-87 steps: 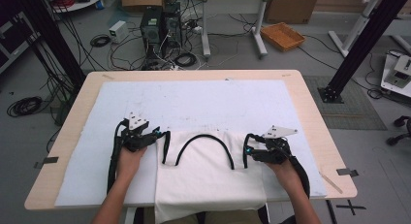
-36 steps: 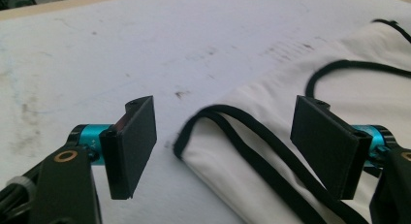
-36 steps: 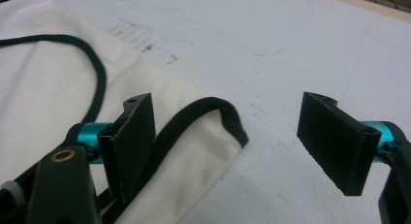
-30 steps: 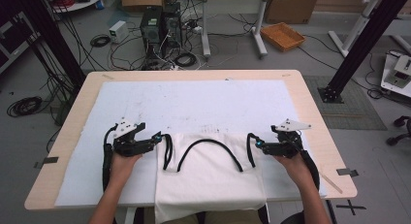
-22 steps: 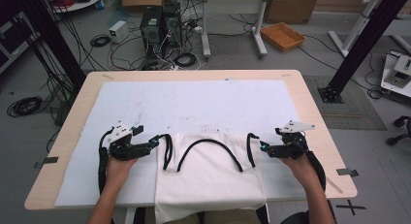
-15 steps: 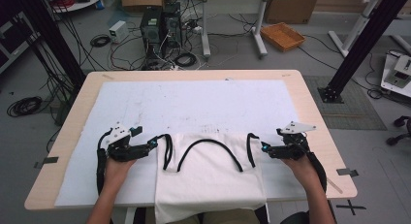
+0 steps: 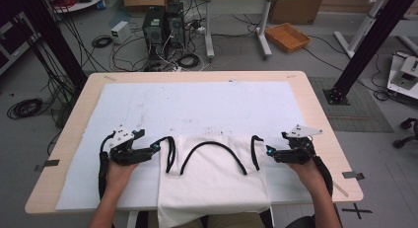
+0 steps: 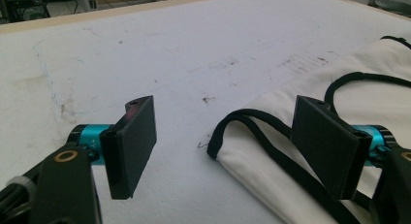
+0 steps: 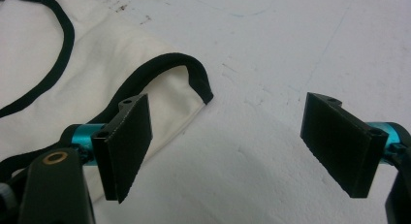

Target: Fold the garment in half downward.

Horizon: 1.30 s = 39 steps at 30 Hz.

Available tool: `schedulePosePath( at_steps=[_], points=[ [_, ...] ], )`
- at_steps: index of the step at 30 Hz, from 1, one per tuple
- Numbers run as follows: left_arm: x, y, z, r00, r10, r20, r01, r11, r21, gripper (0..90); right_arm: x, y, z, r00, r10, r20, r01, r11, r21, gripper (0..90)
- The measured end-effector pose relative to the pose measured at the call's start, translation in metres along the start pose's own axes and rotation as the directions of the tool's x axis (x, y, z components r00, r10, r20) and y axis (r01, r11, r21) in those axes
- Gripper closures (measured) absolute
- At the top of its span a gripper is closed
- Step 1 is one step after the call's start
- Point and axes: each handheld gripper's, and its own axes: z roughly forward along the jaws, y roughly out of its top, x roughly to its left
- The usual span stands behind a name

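High view: white garment (image 7: 214, 178) lies between left tongs (image 7: 154, 148) and right tongs (image 7: 268, 151), both spread apart, seemingly clear of it.

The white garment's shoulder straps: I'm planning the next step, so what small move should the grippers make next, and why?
Probably ease each gripper inward and close on the nearest black-trimmed strap. The left gripper and right gripper both stand open, the white garment lies flat on the table, and a strap corner sits between the left jaws, another strap corner just ahead of the right.
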Motion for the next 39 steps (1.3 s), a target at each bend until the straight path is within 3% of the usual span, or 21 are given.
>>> schedulePosePath(
  at_steps=[15,21,26,27,30,33,37,39],
  points=[
    [-0.001,0.001,0.001,0.9999,0.0,-0.01,0.0,1.0,0.004,24.8,0.002,0.002,0.001,0.9998,0.003,-0.018,-0.004,1.0,-0.01,18.6],
    [-0.001,0.013,0.005,0.9996,-0.01,0.027,0.01,0.9999,0.003,24.8,0.005,0.015,0.004,0.9985,0.008,-0.055,-0.011,0.999,-0.042,18.5],
    [0.001,0.023,0.02,0.9986,-0.016,0.05,0.013,0.998,0.062,24.7,0.0,0.029,0.015,0.9966,0.018,-0.08,-0.02,1.0,-0.024,18.6],
    [0.002,0.028,0.03,0.9983,-0.023,0.053,0.018,0.9947,0.101,24.7,-0.001,0.033,0.019,0.9956,0.027,-0.089,-0.029,0.999,-0.018,18.6],
    [0.003,0.034,0.046,0.9965,-0.034,0.076,0.022,0.9882,0.152,24.7,-0.001,0.043,0.033,0.9942,0.021,-0.105,-0.019,1.0,0.025,18.7],
    [0.001,0.036,0.06,0.9925,-0.037,0.117,0.01,0.9762,0.217,24.8,0.002,0.049,0.045,0.992,0.001,-0.126,0.007,0.998,0.061,23.6],
    [0.003,0.031,0.074,0.9931,-0.034,0.113,0.0,0.9579,0.287,25.5,0.007,0.051,0.06,0.9886,-0.018,-0.15,0.037,0.991,0.126,32.5],
    [0.004,0.028,0.077,0.9922,-0.021,0.123,-0.019,0.9477,0.319,33.6,0.011,0.05,0.066,0.9846,-0.037,-0.171,0.066,0.984,0.165,37.2]
  ],
)
